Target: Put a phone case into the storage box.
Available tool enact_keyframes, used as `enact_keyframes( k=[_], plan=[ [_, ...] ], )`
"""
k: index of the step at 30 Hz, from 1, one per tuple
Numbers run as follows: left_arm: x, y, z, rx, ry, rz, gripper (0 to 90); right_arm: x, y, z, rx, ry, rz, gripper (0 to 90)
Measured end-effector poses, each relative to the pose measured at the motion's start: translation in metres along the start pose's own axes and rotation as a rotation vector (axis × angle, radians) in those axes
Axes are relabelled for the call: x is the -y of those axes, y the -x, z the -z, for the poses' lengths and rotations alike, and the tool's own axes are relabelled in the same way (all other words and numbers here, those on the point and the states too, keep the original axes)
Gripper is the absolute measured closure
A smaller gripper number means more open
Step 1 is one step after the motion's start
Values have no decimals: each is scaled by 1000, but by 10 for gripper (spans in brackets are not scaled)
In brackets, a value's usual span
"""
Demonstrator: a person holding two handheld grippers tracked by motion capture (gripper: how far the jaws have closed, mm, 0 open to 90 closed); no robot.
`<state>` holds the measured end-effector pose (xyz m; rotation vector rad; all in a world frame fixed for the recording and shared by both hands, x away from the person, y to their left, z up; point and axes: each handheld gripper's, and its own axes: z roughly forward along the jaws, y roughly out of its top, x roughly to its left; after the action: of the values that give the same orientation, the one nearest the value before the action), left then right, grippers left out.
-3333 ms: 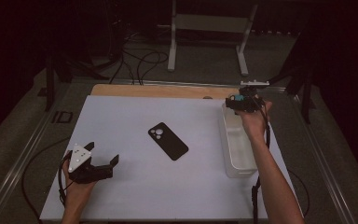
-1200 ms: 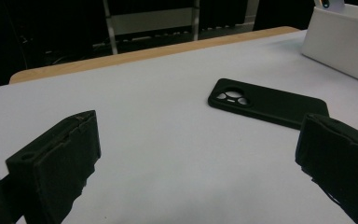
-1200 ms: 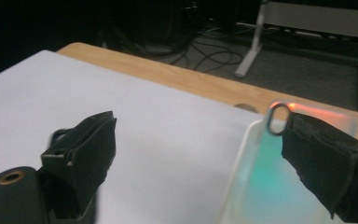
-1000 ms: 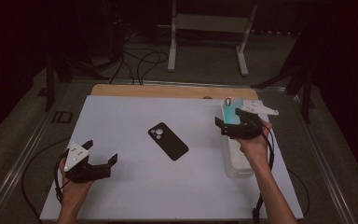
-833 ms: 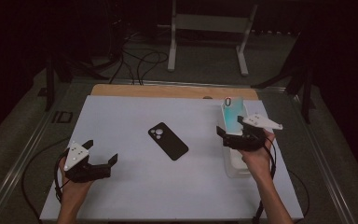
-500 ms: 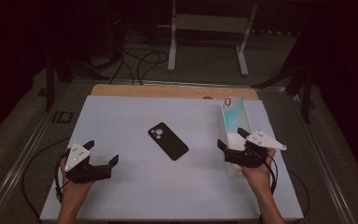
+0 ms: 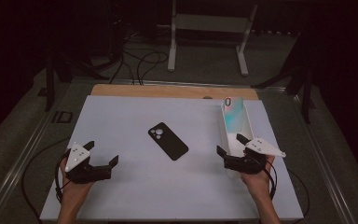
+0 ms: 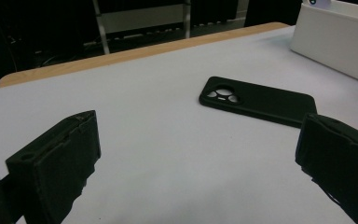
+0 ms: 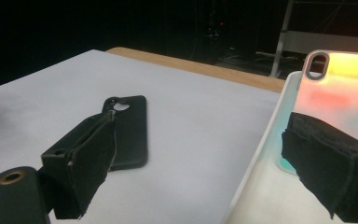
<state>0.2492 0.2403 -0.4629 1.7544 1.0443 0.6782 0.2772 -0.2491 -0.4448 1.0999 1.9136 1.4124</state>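
Lying flat near the middle of the white tabletop (image 7: 121, 121), back side up: a black phone case (image 7: 168, 140), long axis running diagonally, camera cutout end pointing toward the far left, other end toward the near right. Standing to the right of the black phone case: a white rectangular bin (image 7: 248, 122), long axis running near to far. Resting inside, leaning along the bin's length: an iridescent phone case (image 7: 233, 117), camera cutout at the far, upper end. Seen from the right gripper view: pink-orange sheen on that case (image 9: 340, 88), plus its oval cutout, detail lost from above. Seen from the left gripper view: three lens holes in the black case (image 8: 256, 100).

Near-left of the black phone case: left gripper (image 7: 103, 155), jaws spread, empty. Near-right, at the bin's near end: right gripper (image 7: 229, 145), jaws spread, empty.
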Motion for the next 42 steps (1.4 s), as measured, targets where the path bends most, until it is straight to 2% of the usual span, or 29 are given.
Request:
enact_keyframes(
  k=[11,15,16,19,21,22,27,28,33,34,42],
  plan=[
    [2,1,-2,-3,-10,1,4,-7,-2,-1,-23,-30,-8,119],
    [3,2,-3,-2,-9,3,4,-13,-5,-5,-30,-45,6,124],
    [3,2,-3,-2,-10,4,4,-21,-9,-9,-43,-54,15,128],
    [4,2,-3,-3,-12,3,4,-29,-14,-15,-59,-70,32,132],
    [4,1,-3,-4,-11,7,4,-29,-14,-15,-59,-70,32,132],
    [4,1,-3,-5,-13,7,4,-36,-17,-24,-60,-100,43,136],
    [4,1,-3,-6,-14,5,4,-45,-22,-34,-79,-136,53,132],
    [4,1,-3,-5,-15,6,4,-49,-24,-40,-100,-167,57,124],
    [5,1,-3,-3,-17,4,4,-56,-29,-46,-108,-181,67,112],
    [4,1,-3,-4,-16,7,4,-63,-34,-54,-132,-206,76,98],
    [4,0,-2,-4,-17,6,4,-74,-49,-77,-162,-285,107,93]
  ],
)
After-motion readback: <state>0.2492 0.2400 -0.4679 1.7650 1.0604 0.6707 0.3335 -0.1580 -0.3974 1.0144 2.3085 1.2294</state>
